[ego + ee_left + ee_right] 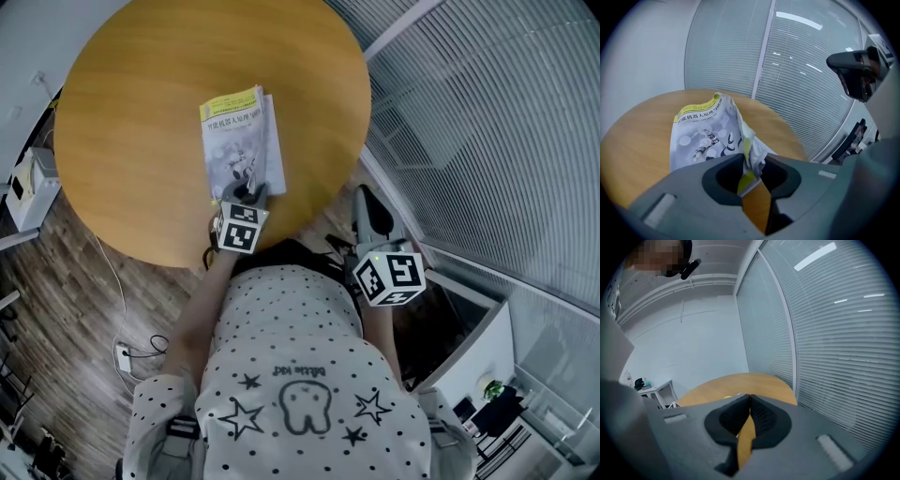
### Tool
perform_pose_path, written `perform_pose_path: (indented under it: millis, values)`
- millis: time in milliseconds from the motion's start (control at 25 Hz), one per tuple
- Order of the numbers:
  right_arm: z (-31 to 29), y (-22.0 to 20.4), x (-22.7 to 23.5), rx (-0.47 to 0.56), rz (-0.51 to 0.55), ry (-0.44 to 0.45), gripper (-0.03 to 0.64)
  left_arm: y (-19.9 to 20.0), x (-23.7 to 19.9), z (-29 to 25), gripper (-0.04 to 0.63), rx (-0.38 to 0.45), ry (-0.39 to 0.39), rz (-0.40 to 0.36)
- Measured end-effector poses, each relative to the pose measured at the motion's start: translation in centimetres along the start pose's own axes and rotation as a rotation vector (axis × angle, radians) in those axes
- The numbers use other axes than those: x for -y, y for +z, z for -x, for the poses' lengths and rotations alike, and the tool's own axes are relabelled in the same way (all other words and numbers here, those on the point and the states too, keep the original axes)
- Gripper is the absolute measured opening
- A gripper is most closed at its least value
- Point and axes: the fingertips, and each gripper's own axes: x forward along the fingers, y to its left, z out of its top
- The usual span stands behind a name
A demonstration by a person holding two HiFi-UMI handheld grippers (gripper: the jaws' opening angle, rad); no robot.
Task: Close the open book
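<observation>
This is looking like an office meeting room. A round wooden worktop (141, 94) is standing on plank flooring (56, 300), slatted blinds (487, 122) are covering glass partition walls on the right, and a power strip (122, 354) is lying near left. A white side table (658, 389) is standing far left.

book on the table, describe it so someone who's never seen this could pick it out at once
Find the round wooden table beside the slatted blinds. Near its edge closest to the person lies the book, the only thing on it. It has a pale grey cover with a yellow band across the top, and its near corner sits between the jaws of the left gripper.
</observation>
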Motion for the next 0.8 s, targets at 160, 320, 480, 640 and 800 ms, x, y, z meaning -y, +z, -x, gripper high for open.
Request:
perform_pose_path:
  millis: [160,320,480,640,800]
  values:
    - [0.1,0.2,-0.3,0.003,0.004,-0.002,0.005,0.4,0.0,0.6,0.114,0.029,0.002,0.002]
    - [0.3,0.3,-0.2,0.003,0.005,-0.005,0.005,1.1,0.4,0.7,0.132,0.057,0.002,-0.033]
    - [0.6,0.3,0.0,0.004,0.004,-0.009,0.005,1.4,1.2,0.3,0.15,0.047,-0.012,-0.07]
    - [0.7,0.2,0.3,0.002,0.002,-0.015,0.005,1.3,1.5,0.0,0.152,0.043,-0.016,-0.08]
    - [0.6,0.2,0.6,0.001,-0.003,-0.019,0.005,1.3,1.7,-0.2,0.163,0.038,-0.026,-0.086]
